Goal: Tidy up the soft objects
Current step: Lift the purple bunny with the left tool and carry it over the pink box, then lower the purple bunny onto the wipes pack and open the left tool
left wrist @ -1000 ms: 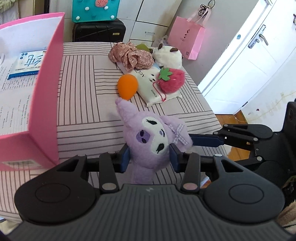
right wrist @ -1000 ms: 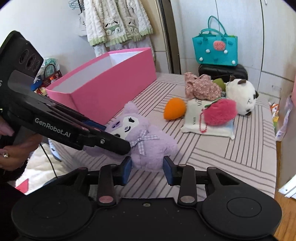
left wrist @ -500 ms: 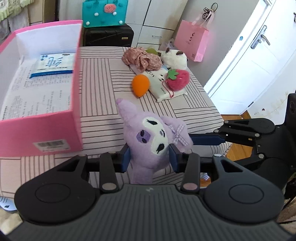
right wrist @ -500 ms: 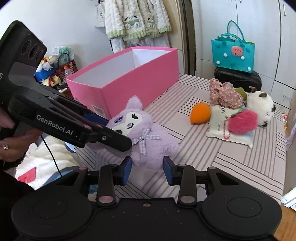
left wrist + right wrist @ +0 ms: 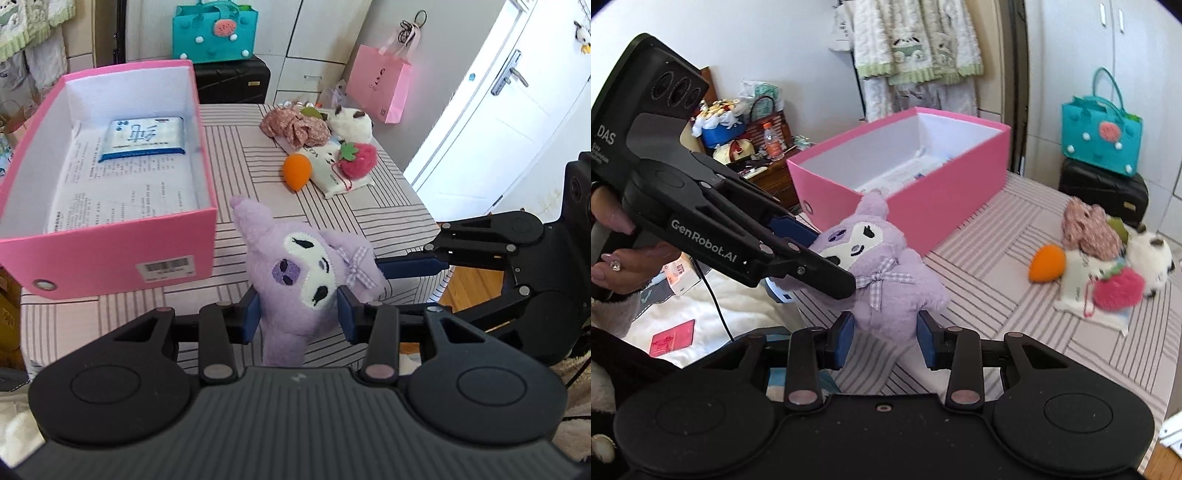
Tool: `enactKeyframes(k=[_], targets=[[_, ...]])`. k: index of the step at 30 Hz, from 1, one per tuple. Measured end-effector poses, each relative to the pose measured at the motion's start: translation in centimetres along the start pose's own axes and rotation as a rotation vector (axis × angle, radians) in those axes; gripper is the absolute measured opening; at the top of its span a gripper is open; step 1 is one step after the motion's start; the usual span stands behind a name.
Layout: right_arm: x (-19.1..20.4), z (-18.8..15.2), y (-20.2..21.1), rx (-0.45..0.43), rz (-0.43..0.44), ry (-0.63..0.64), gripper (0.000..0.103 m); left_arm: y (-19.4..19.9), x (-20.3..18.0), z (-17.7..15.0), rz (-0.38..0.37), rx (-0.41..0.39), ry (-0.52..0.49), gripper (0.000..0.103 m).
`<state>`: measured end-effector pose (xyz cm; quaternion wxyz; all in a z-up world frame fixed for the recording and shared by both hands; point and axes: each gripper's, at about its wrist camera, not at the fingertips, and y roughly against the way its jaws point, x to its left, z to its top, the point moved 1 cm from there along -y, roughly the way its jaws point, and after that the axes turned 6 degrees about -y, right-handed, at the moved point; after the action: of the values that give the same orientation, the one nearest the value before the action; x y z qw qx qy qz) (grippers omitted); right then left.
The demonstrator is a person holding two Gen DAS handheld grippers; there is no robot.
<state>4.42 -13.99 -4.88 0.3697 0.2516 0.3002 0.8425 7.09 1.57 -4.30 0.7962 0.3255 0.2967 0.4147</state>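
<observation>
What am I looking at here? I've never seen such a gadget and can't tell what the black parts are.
There is no robot here. A person's hand holds a black two-finger gripper, and the other hand holds a second one. Each picture comes from a camera on one gripper, looking along its fingers. The left gripper and the right gripper both clamp a purple plush toy above a striped table. Beside it stands an open pink box. Farther back lie an orange sponge, a strawberry plush and a panda plush.
</observation>
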Motion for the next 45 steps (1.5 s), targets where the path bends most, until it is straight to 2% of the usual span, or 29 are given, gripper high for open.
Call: enactKeyframes(k=[8,16,24,27,32,35,38,42,45], targets=[[2.1,2.4,-0.9,0.004,0.037,0.06,0.042,2.7,1.7,-0.3,0.023,-0.049,-0.033,0.041],[3.6,5.5,-1.9,0.007,0.067,0.104,0.042,4.8,4.8,0.3,0.003,-0.038,-0.004,0.041],[2.4,10.2,-4.9,-0.096,0.014,0.155,0.04,5.3,6.9,3.4,0.113,-0.139,-0.063,0.042],[1.9,11.9,-6.6,-0.136,-0.022,0.182,0.04,4.7,8.6,5.0,0.143,-0.173,-0.055,0.042],[0.4,15.3,-9.7,-0.156,-0.095,0.187,0.04,2.6,12.3,8.9,0.143,-0.17,0.009,0.042],[-1.2,17.4,-12.5,-0.094,-0.101,0.142,0.04,0.9,14.8,11.0,0.126,-0.158,0.065,0.042],[-2.2,18.9,-14.9,-0.048,-0.12,0.116,0.04,-1.6,17.5,12.3,0.098,-0.097,0.135,0.042],[-2.5,19.7,-18.2,0.004,-0.166,0.155,0.037,-4.9,20.9,13.4,0.046,-0.039,0.24,0.042],[-2.2,19.9,-20.1,0.027,-0.238,0.232,0.037,-6.7,22.5,13.7,0.037,-0.013,0.299,0.042]])
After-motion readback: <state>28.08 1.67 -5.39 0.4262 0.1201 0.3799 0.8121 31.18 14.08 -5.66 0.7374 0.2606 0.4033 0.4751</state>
